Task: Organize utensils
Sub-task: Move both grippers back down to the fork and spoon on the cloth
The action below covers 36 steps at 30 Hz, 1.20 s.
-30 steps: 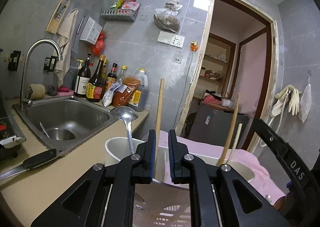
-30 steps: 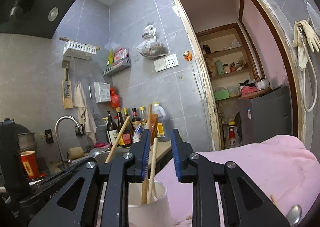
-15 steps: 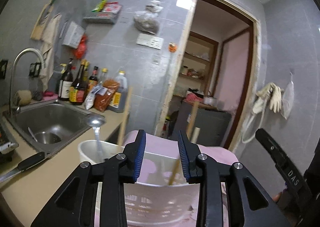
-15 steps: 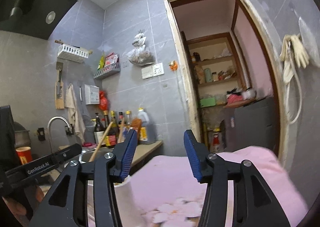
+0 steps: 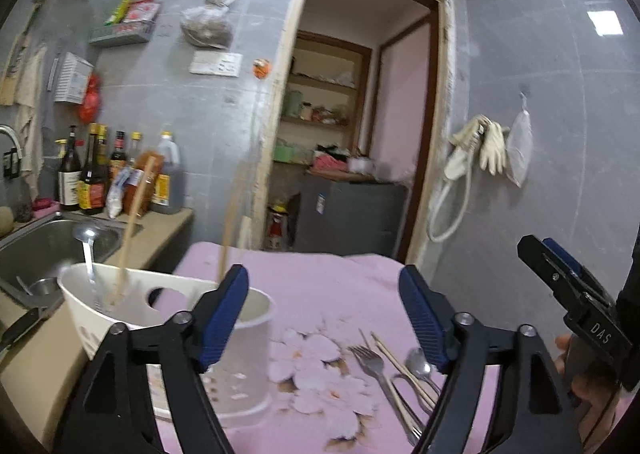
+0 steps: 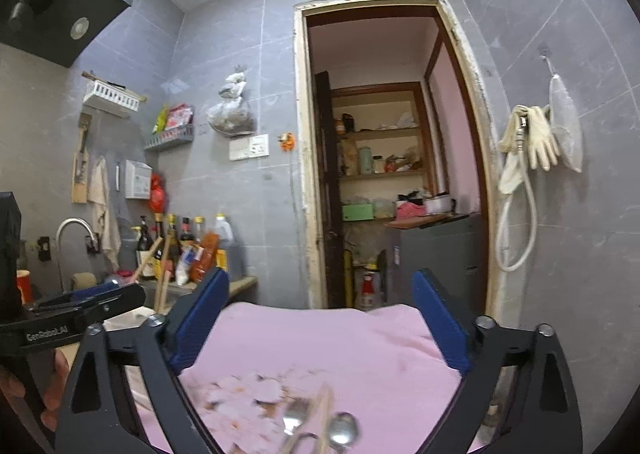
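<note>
A white utensil holder point(image 5: 240, 338) stands at the left of the pink floral cloth point(image 5: 320, 286). In it are a metal ladle point(image 5: 85, 240) and wooden chopsticks point(image 5: 136, 209). My left gripper point(image 5: 322, 286) hangs just right of the holder, its jaws opening with nothing between them. A fork point(image 5: 370, 362), a spoon point(image 5: 416, 360) and loose chopsticks point(image 5: 394, 358) lie on the cloth under its right finger. My right gripper point(image 6: 320, 294) is also opening and empty, above the same fork point(image 6: 294, 422) and spoon point(image 6: 342, 430).
A steel sink point(image 5: 44, 246) and sauce bottles point(image 5: 92, 173) sit on the counter to the left. A knife handle point(image 5: 20, 328) lies by the sink. An open doorway point(image 5: 360, 133) is straight ahead, with gloves point(image 5: 486, 145) hung on the right wall.
Both grippers have gone from nearly shut to wide open and swung right, away from the holder. The chopsticks they were closed around now stand loose in the holder.
</note>
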Each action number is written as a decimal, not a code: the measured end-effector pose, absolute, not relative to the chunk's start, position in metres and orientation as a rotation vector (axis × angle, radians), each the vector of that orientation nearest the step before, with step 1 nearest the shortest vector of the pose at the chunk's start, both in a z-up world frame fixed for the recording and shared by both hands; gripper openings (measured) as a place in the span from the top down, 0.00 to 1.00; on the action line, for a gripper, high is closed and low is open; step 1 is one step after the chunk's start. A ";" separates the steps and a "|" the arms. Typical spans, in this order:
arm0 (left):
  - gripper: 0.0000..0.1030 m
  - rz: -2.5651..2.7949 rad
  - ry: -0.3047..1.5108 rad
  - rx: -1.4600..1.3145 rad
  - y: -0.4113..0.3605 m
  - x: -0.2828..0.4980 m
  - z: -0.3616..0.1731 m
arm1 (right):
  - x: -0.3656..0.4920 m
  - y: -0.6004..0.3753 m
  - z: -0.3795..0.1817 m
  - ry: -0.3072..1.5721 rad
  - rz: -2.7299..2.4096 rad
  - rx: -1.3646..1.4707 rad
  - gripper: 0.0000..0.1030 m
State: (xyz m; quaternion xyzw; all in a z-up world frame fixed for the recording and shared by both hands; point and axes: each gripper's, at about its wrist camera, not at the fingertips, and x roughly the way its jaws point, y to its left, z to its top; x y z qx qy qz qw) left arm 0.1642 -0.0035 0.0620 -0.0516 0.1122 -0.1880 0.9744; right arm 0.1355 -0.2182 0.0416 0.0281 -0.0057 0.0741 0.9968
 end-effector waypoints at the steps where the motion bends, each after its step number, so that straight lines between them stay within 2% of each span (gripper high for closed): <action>1: 0.25 -0.391 0.241 -0.090 -0.009 0.164 0.059 | 0.134 -0.223 0.040 -0.005 0.140 0.050 0.00; 11: 0.24 -0.492 0.417 0.052 -0.056 0.171 0.027 | 0.138 -0.262 0.015 0.187 0.107 0.038 0.00; 19: 0.25 -0.502 0.643 0.072 -0.077 0.201 -0.008 | 0.164 -0.268 -0.012 0.445 0.159 0.014 0.00; 23: 0.25 -0.511 0.738 0.071 -0.084 0.220 -0.021 | 0.179 -0.266 -0.026 0.556 0.186 0.002 0.04; 29: 0.45 -0.535 0.849 0.041 -0.089 0.252 -0.033 | 0.199 -0.260 -0.044 0.706 0.249 -0.033 0.18; 33: 0.59 -0.557 0.910 -0.010 -0.091 0.270 -0.042 | 0.212 -0.256 -0.055 0.795 0.287 -0.032 0.35; 36: 0.68 -0.568 0.945 -0.035 -0.092 0.281 -0.046 | 0.217 -0.252 -0.059 0.820 0.301 -0.049 0.40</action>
